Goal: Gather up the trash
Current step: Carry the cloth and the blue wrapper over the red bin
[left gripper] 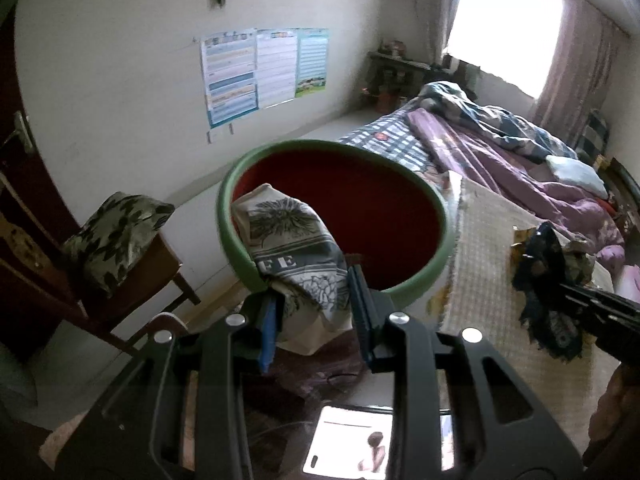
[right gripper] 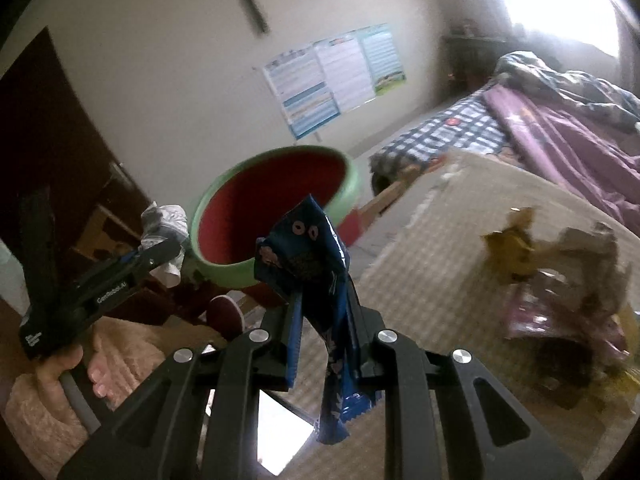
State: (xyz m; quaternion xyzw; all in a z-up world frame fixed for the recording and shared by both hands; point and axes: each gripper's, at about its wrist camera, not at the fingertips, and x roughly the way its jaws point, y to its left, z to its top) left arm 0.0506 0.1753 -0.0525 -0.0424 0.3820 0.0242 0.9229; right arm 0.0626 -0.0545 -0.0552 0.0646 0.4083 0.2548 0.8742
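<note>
A green bin with a red inside stands just past the table's left edge. My left gripper is shut on a white and grey printed wrapper, which it holds over the bin's near rim. In the right wrist view that left gripper is at the left, beside the bin, with a hand on it. My right gripper is shut on a dark blue snack wrapper, above the table and short of the bin. It also shows in the left wrist view as the right gripper carrying the blue wrapper.
A table with a beige checked cloth carries a yellow wrapper, a grey wrapper and a purple wrapper. A wooden chair with a leaf-print cushion stands left of the bin. A bed with purple bedding lies behind.
</note>
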